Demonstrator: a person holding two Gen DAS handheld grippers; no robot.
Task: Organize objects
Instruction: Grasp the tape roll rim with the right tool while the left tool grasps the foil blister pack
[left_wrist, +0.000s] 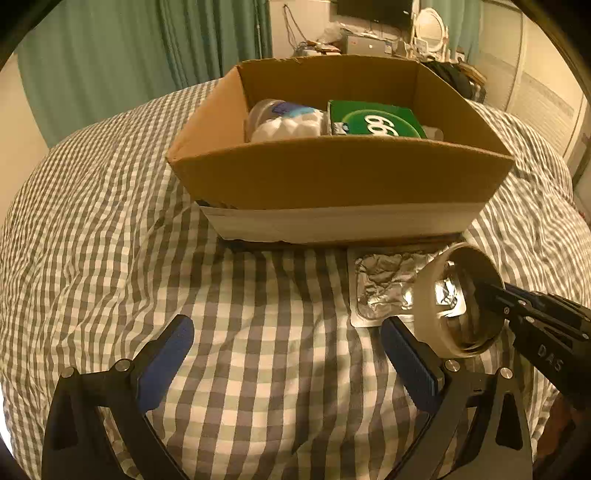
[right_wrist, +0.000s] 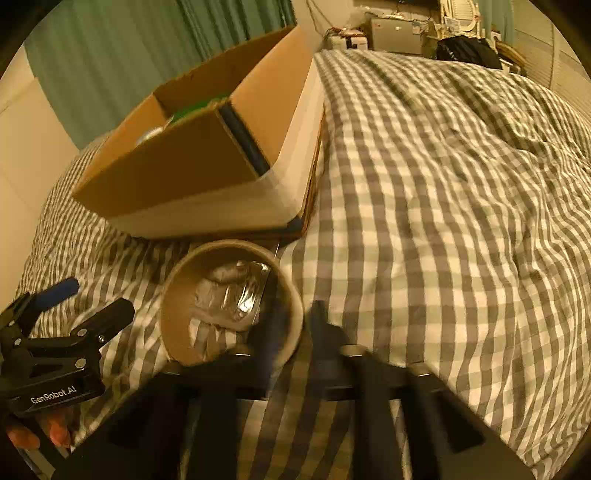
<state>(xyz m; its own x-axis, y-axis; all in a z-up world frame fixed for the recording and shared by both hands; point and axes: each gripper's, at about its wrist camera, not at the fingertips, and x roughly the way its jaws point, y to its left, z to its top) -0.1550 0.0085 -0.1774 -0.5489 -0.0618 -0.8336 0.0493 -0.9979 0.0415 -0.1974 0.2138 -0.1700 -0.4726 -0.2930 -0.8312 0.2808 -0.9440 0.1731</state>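
A wide cardboard tape roll (left_wrist: 432, 295) hangs just above the checkered bed, pinched by its wall in my right gripper (left_wrist: 487, 291). In the right wrist view, one finger is inside the tape roll (right_wrist: 177, 317) and one outside, with the right gripper (right_wrist: 295, 317) shut on the ring. A crumpled foil blister pack (left_wrist: 384, 284) lies on the bed under the roll, against the box; the foil pack (right_wrist: 229, 295) shows through the ring. My left gripper (left_wrist: 286, 325) is open and holds nothing, low over the cover left of the roll.
An open cardboard box (left_wrist: 332, 177) sits on the bed ahead, holding a green carton (left_wrist: 376, 120) and a white and blue bottle (left_wrist: 284, 122). The checkered cover (right_wrist: 443, 221) spreads right of the box. Green curtains and cluttered furniture stand behind. A hand (right_wrist: 55, 432) holds the left gripper (right_wrist: 98, 295).
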